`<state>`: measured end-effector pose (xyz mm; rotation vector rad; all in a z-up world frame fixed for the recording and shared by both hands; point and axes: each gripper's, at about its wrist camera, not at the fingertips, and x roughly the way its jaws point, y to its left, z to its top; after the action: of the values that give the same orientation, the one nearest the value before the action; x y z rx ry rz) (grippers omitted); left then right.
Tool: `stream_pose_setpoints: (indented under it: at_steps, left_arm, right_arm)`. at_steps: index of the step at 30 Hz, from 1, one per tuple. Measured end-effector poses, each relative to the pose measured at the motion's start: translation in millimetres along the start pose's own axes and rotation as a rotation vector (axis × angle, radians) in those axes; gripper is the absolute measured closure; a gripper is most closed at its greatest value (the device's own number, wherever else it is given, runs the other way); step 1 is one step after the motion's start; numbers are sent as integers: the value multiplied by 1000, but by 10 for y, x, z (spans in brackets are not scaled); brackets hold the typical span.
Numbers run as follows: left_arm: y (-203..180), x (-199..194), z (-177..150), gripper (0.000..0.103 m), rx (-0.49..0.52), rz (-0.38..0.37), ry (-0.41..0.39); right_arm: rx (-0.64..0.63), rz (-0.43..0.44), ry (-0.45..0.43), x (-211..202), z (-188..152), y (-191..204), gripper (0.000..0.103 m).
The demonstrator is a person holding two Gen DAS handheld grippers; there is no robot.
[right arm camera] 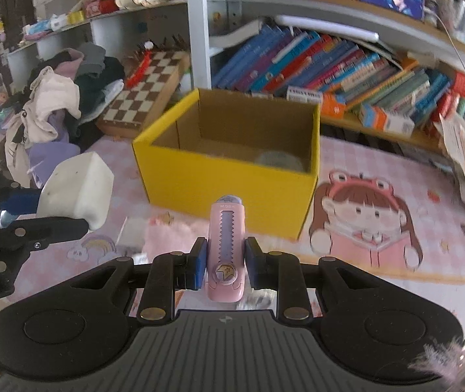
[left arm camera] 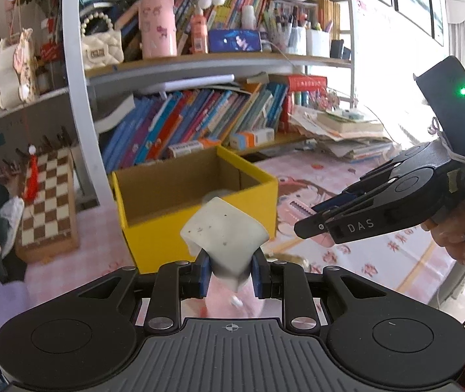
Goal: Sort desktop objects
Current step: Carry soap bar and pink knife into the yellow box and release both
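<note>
The left gripper [left arm camera: 229,269] is clamping a white block [left arm camera: 224,232] between its blue-padded fingers [left arm camera: 203,272]. The block is sticking up and forward past the fingertips, tilted, with small dark specks on its faces. Beyond the fingertips, an open yellow box [left arm camera: 199,241] is sitting on the pink cartoon-printed tabletop [left arm camera: 346,170], its brown cardboard inside facing the camera.

The right gripper [right arm camera: 225,266] is pinching a pink retractable eraser [right arm camera: 225,248] between its fingers [right arm camera: 198,266]. The eraser is lying lengthwise along the fingers, its rounded cap pointing forward toward the yellow box [right arm camera: 229,183], and a toothed slot is running down its top face. The fingers are pressing on both of its sides.

In the right wrist view the box is standing straight ahead of the fingertips, well apart from them. Its walls are upright and its top is open. Inside, against the near right corner, a pale round thing [right arm camera: 279,161] is resting on the floor of the box; it is too blurred to name. The rest of the box floor that shows is bare cardboard.

In that same view the white block [right arm camera: 77,189] is showing to the left of the right fingers, held by the left gripper at the frame edge. In the left wrist view the right gripper [left arm camera: 310,227] is reaching in from the right, level with the box's right wall, a hand [left arm camera: 454,241] wrapped around its handle.

Behind the box, a chessboard [right arm camera: 144,91] is leaning beside a heap of clothes [right arm camera: 56,111], and rows of books [right arm camera: 330,62] are filling the shelf.
</note>
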<state>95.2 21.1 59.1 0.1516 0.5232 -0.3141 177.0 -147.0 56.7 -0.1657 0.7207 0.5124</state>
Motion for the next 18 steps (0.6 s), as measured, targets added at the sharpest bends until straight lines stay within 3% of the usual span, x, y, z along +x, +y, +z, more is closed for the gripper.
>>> stream_pose_setpoints:
  at_steps: [8, 18]
  left_arm:
    - [107, 238, 247, 80, -12, 27, -19]
    - [297, 807, 562, 80, -17, 64, 12]
  right_arm:
    - [-39, 41, -34, 166, 363, -167, 80]
    - [-94, 61, -65, 579, 897, -459, 80]
